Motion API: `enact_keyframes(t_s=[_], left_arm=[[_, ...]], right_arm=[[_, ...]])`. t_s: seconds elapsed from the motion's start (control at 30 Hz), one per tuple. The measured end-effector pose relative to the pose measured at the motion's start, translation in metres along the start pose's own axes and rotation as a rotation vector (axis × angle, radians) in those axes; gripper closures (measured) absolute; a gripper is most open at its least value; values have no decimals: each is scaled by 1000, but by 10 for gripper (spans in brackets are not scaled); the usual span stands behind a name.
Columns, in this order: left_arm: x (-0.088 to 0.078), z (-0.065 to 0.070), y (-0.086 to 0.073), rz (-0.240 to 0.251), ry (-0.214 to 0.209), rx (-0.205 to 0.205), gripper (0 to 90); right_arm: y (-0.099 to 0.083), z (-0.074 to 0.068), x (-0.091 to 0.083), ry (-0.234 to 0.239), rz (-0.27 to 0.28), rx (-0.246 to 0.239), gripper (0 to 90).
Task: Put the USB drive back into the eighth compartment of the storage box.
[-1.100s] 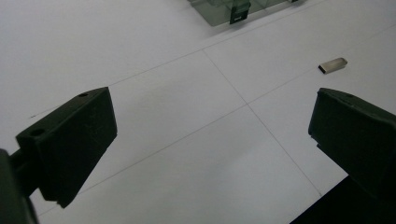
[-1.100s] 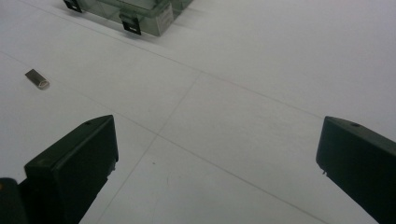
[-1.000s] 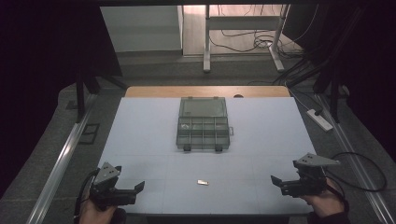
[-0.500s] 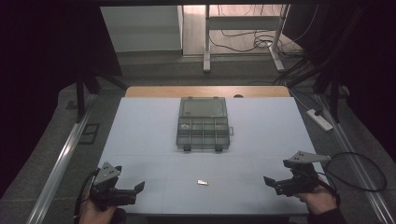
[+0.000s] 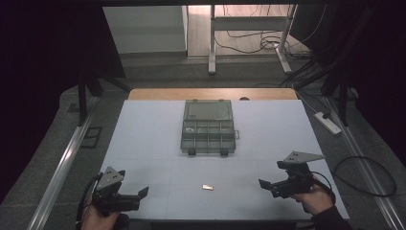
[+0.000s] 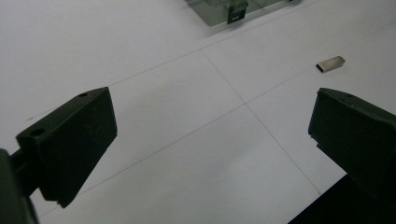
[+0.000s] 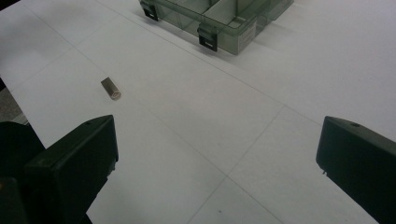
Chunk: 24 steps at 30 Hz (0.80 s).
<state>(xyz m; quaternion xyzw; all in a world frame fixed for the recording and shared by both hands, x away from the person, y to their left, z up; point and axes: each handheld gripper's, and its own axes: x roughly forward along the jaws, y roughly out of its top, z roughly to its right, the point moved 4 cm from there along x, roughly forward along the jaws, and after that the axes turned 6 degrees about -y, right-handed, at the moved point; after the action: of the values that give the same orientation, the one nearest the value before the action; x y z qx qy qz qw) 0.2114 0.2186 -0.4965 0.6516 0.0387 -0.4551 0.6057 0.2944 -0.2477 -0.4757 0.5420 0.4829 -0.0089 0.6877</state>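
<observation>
A small metal cylinder (image 5: 207,187) lies on the white table near its front edge, also seen in the left gripper view (image 6: 330,64) and the right gripper view (image 7: 111,88). A clear grey compartment box (image 5: 208,127) sits mid-table with its lid shut; its latches show (image 7: 207,38) and a corner (image 6: 224,11). My left gripper (image 5: 139,196) is open at the front left, empty. My right gripper (image 5: 266,187) is open at the front right, empty, to the right of the cylinder. Both sets of jaws stand wide apart (image 6: 210,140) (image 7: 215,158).
The white table (image 5: 143,139) has faint seam lines and a wooden strip (image 5: 210,93) at the back. A power strip (image 5: 327,122) and cables (image 5: 364,172) lie on the floor at the right. A desk frame (image 5: 210,48) stands beyond the table.
My right gripper has moved left and a little forward over the table, toward the cylinder. The left gripper, the cylinder and the box have stayed in place.
</observation>
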Motion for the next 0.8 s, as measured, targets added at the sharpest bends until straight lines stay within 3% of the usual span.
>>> enact_keyframes(t_s=[0.3,0.53,0.8], left_arm=[[-1,-1,0,13,-5,-9,10],[-1,-1,0,13,-6,-9,10],[-1,0,0,16,-9,-9,10]], right_arm=[[7,-6,13,34,-35,-33,0],[14,-15,22,68,-23,-43,0],[20,-26,41,78,-53,-86,0]])
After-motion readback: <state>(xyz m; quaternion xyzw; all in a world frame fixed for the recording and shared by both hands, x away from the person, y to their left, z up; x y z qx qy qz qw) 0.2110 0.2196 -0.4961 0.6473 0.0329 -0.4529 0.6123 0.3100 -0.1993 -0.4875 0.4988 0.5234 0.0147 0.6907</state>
